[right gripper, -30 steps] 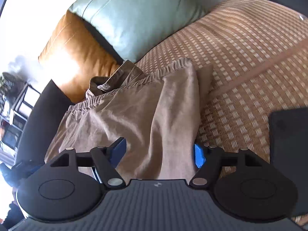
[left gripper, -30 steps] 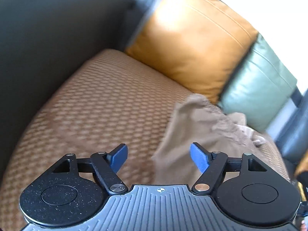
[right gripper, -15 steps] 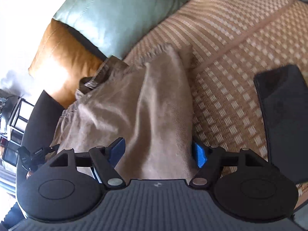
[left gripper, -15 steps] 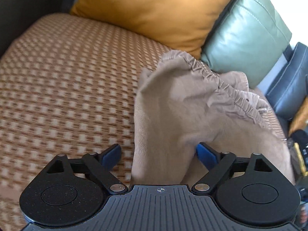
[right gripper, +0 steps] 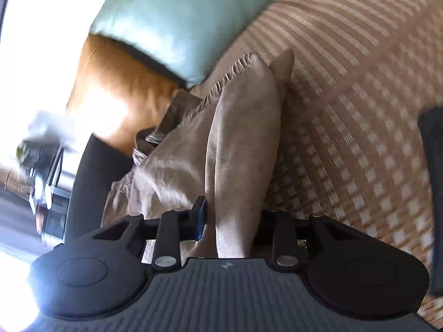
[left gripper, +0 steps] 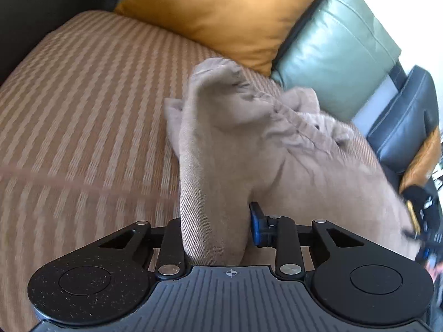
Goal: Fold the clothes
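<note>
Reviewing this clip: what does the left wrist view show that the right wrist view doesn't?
Only the left wrist view shows the dark blue leather cushion and the other gripper's tip at the garment's far edge. Only the right wrist view shows a flat black object on the sofa mat and furniture past the armrest. Both show the tan garment bunched between closing jaws of the left gripper and right gripper, plus the orange cushion and green cushion.

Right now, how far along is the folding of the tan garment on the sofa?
Early. Done: nothing looks folded yet; the tan garment lies bunched on the woven sofa cover, its gathered waistband toward the cushions. In hand: the left gripper and right gripper are each closing on a pinched fold of its near edge. Left: lifting, spreading flat and all the folds.
</note>
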`<state>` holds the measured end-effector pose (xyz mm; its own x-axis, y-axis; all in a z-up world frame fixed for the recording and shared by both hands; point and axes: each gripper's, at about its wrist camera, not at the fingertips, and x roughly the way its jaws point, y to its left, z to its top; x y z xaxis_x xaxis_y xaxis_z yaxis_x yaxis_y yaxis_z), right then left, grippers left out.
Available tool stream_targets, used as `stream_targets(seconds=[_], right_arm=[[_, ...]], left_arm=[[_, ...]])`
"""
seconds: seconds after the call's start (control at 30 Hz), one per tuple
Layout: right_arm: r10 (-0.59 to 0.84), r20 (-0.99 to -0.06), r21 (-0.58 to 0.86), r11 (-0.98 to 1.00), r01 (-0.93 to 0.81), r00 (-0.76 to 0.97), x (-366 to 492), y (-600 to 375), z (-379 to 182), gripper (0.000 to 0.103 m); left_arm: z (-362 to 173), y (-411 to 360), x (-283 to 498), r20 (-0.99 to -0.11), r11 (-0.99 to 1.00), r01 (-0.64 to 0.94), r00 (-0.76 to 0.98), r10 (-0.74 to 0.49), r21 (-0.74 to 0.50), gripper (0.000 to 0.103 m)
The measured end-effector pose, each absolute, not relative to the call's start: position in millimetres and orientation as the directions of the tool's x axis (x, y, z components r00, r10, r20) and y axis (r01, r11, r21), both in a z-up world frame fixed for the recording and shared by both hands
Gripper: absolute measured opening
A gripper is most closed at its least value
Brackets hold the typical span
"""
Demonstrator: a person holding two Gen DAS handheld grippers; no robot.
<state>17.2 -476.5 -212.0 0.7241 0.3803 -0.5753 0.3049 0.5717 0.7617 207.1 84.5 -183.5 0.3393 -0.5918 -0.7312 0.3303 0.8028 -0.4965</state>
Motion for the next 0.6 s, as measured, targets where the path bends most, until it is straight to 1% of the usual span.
stream_targets(seconds=[0.07,0.13,0.17,0.2,0.23,0.27,0.33,0.4,0.5,0.6], right_arm=[[0.407,-0.604,0.741,0.604,0.295,0.685,18,-479,-205,0.032],[0.394,-0.660,0.695,0.644,0.320,0.640,17,-480,-210,0.034],[0.373,-0.694,0.662,0.666,0.342,0.616,17,-479,-214,0.037],[0.329,-0.735,0.614,0.694,0.377,0.592,17,-476,-222,0.058],[0.286,-0.769,0.568,0.715,0.407,0.572,17,-474,-228,0.074],[0.258,-0.769,0.560,0.713,0.422,0.585,14,-474,-228,0.074],[0.224,-0.766,0.545,0.722,0.425,0.602,6,-473,-217,0.072],[0.157,-0.758,0.493,0.774,0.398,0.634,-4,-472,-194,0.072],[0.051,-0.700,0.416,0.840,0.349,0.712,-8,-471,-150,0.074],[0.136,-0.618,0.486,0.841,0.240,0.774,18,-459,-116,0.074]], left_arm=[[-185,98,173,-0.731,0.803,0.308,0.337,-0.594,-0.510,0.025],[-192,109,145,-0.731,0.805,0.276,0.339,-0.593,-0.525,0.033],[-198,114,136,-0.732,0.808,0.237,0.344,-0.589,-0.539,0.049],[-202,119,130,-0.736,0.815,0.190,0.353,-0.577,-0.548,0.061],[-202,125,124,-0.740,0.818,0.151,0.360,-0.568,-0.555,0.063],[-198,130,120,-0.741,0.818,0.134,0.361,-0.566,-0.559,0.070],[-178,138,114,-0.756,0.842,0.154,0.379,-0.534,-0.518,0.070],[-150,148,108,-0.750,0.859,0.197,0.423,-0.509,-0.472,0.071],[-110,145,118,-0.714,0.865,0.250,0.489,-0.501,-0.435,0.073],[-85,105,142,-0.685,0.849,0.317,0.501,-0.529,-0.423,0.077]])
